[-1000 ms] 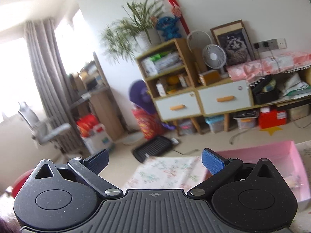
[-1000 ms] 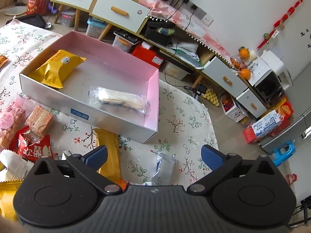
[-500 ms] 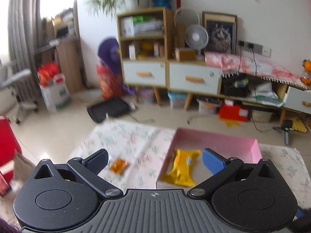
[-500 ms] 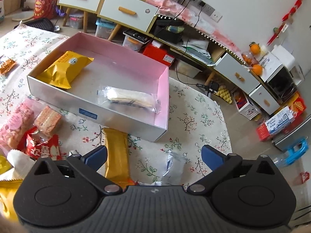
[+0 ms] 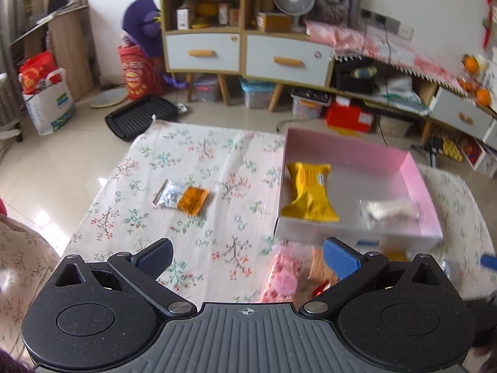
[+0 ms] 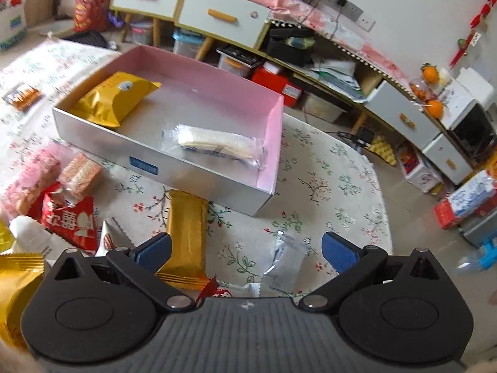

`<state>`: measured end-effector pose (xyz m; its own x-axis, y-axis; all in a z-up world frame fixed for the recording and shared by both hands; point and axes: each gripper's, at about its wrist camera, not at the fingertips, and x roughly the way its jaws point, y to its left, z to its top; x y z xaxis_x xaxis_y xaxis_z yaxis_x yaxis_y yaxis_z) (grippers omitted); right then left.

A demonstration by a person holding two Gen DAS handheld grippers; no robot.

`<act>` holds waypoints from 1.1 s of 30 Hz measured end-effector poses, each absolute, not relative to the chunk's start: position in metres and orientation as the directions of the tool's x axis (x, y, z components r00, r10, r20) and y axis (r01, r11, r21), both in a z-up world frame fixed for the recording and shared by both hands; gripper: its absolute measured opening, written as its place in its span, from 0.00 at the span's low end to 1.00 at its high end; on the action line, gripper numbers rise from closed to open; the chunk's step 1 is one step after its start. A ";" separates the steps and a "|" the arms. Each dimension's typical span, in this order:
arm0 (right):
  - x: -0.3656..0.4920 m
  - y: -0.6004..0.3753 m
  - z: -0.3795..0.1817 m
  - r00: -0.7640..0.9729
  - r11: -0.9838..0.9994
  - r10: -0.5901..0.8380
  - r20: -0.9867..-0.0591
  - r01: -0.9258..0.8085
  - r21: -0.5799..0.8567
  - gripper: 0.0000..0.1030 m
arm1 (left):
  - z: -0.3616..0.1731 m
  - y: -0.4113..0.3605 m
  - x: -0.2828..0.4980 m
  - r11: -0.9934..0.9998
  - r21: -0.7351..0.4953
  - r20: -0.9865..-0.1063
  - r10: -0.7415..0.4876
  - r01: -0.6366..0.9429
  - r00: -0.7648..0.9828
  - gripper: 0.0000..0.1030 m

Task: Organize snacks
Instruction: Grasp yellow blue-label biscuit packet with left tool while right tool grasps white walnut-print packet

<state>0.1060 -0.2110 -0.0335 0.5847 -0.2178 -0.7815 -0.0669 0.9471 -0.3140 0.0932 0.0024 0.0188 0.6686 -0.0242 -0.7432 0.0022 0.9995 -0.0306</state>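
Observation:
A pink-lined silver box sits on a floral tablecloth and holds a yellow packet and a clear-wrapped white bar. My left gripper is open and empty, above the cloth in front of the box. A small orange snack lies left of the box. A pink packet lies just under the left gripper. My right gripper is open and empty above a gold bar and a clear packet.
Several loose snacks lie at the left of the right wrist view, among them a red packet and pink packets. Behind the table are white drawers, a black grill pan on the floor, and storage bins.
My left gripper has tilted down from the room toward the table, bringing the box and loose snacks into view. My right gripper has drifted slightly closer to the box. Both stay open.

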 end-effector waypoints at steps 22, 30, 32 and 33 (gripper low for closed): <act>0.073 -0.223 -0.026 0.496 0.862 0.289 -0.819 -0.506 -0.002 0.99 | -0.045 0.055 0.078 0.892 -0.115 -0.824 -0.331 0.438 0.459 0.95; 0.069 -0.207 -0.034 0.446 0.817 0.322 -0.835 -0.577 0.007 0.92 | -0.057 0.056 0.079 0.837 -0.176 -0.845 -0.399 0.519 0.356 0.89; 0.070 -0.205 -0.036 0.441 0.815 0.319 -0.839 -0.580 0.005 0.89 | -0.062 0.053 0.080 0.821 -0.184 -0.858 -0.403 0.541 0.319 0.89; 0.071 -0.204 -0.037 0.439 0.814 0.318 -0.840 -0.581 0.005 0.87 | -0.065 0.051 0.080 0.817 -0.182 -0.863 -0.399 0.548 0.309 0.87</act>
